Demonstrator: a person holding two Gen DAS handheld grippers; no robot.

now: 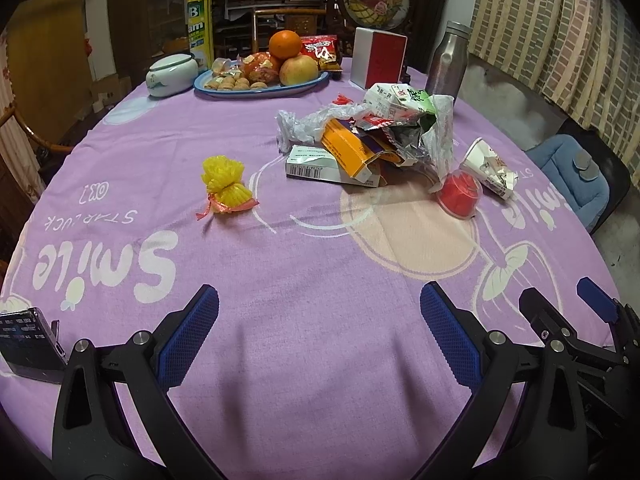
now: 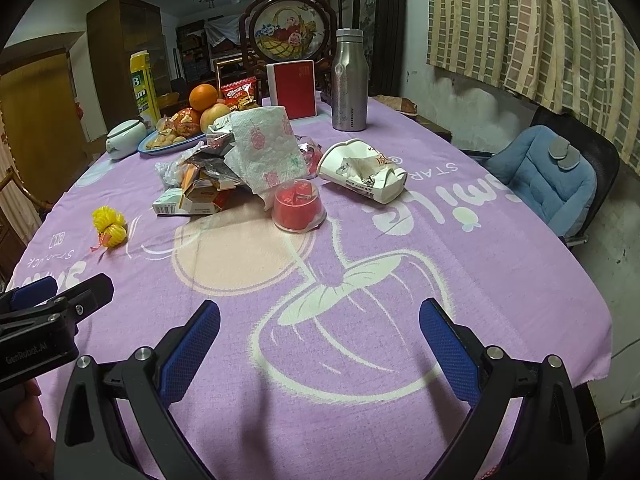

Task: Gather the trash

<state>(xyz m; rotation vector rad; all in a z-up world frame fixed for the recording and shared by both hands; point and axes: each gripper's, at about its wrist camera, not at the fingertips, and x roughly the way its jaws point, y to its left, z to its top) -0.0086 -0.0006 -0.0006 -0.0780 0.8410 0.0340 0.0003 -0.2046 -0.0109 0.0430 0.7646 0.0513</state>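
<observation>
A heap of trash (image 1: 372,136) (image 2: 224,168) lies mid-table: flattened cartons, wrappers, a crumpled napkin (image 2: 266,148). A yellow foam net (image 1: 225,185) (image 2: 109,227) sits apart to its left. A red plastic cup (image 1: 459,194) (image 2: 298,206) and a crushed paper cup (image 1: 489,167) (image 2: 362,170) lie to its right. My left gripper (image 1: 319,312) is open over the near cloth, nothing between its fingers. My right gripper (image 2: 319,320) (image 1: 560,300) is also open and empty, just right of the left one.
A purple tablecloth (image 1: 304,264) covers the table. At the far side stand a fruit plate (image 1: 264,86), a white jar (image 1: 172,74), a yellow box (image 1: 201,24), a red-and-white box (image 1: 378,58) and a steel bottle (image 2: 349,80). A phone (image 1: 28,342) lies near left. A blue-cushioned chair (image 2: 540,176) stands right.
</observation>
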